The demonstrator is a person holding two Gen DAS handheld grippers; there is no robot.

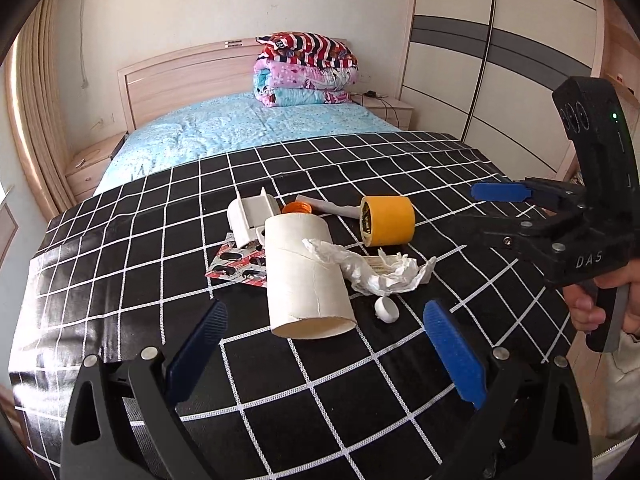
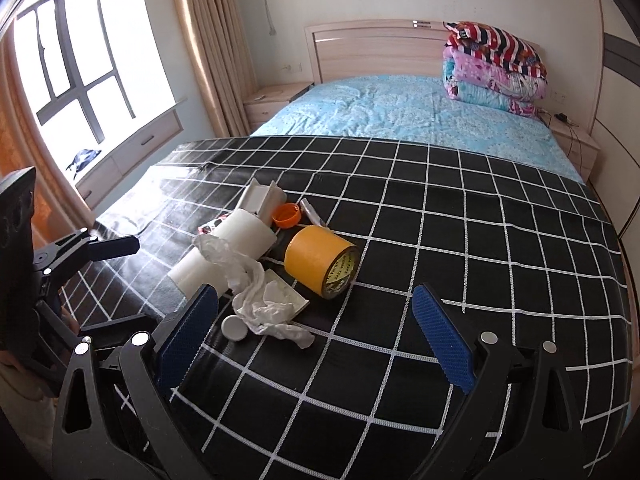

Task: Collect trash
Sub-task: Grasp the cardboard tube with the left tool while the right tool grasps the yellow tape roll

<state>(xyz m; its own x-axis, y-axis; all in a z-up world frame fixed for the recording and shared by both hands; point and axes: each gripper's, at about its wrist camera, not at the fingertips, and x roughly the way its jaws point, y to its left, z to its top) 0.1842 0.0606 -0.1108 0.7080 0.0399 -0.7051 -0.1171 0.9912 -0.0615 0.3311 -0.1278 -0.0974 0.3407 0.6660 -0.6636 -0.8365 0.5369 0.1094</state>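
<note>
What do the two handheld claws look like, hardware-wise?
Both alike: black plastic frames with silver bolts and blue ribbed finger pads. The right claw, seen side-on from the left wrist view, has a pistol-grip handle, white "DAS" lettering and a small green LED. No cables visible.

Folded quilts point(image 1: 306, 70) stacked on the blue bedsheet point(image 1: 240, 128) against the headboard point(image 1: 180, 76).

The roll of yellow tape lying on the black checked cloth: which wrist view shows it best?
The right wrist view: the roll of yellow tape lies near, unobstructed, its printed core end facing the camera. In the left wrist view the tape lies farther off, behind the crumpled white tissue, its label foreshortened.
</note>
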